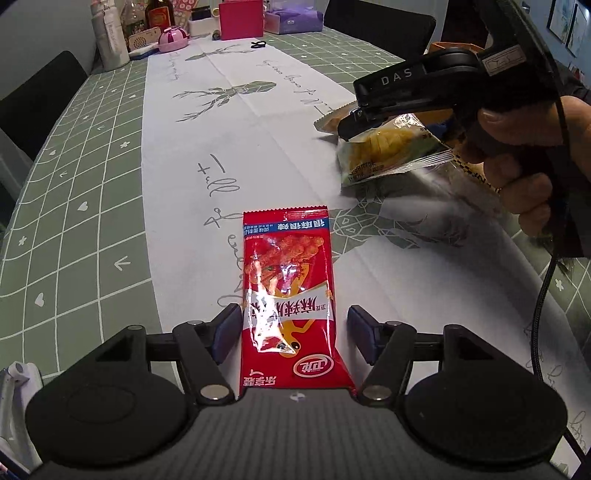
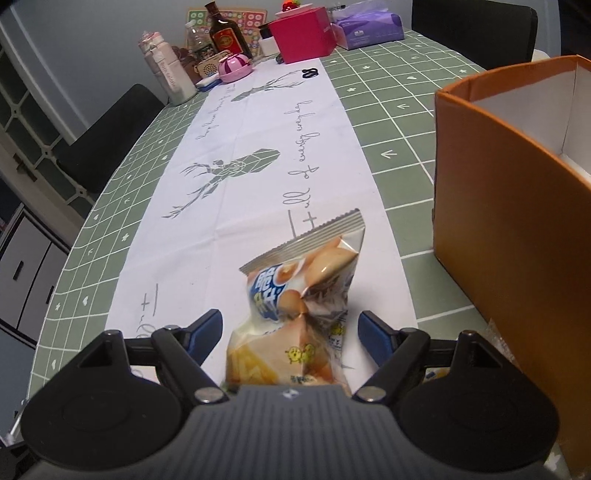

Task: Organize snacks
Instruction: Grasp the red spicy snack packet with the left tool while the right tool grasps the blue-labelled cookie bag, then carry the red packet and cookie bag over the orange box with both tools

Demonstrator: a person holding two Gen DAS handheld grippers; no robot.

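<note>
The left gripper (image 1: 291, 332) is spread wide, its blue pads on either side of a red packet (image 1: 288, 295) that lies flat on the white runner (image 1: 207, 122); neither pad touches the packet. The right gripper (image 2: 290, 334) is also spread, with a crumpled biscuit bag (image 2: 299, 295) between its fingers and gaps visible on both sides of the bag. In the left wrist view that same gripper (image 1: 354, 127) sits over a bag showing yellow contents (image 1: 388, 151), well to the right of the red packet and farther up the runner. An orange box (image 2: 491, 206), open at the top with a white inside, stands on the green checked cloth (image 2: 388, 122) just right of the biscuit bag. Beyond the red packet, at the runner's far end, stand a pink box (image 1: 241, 18) and bottles (image 1: 110, 33).
</note>
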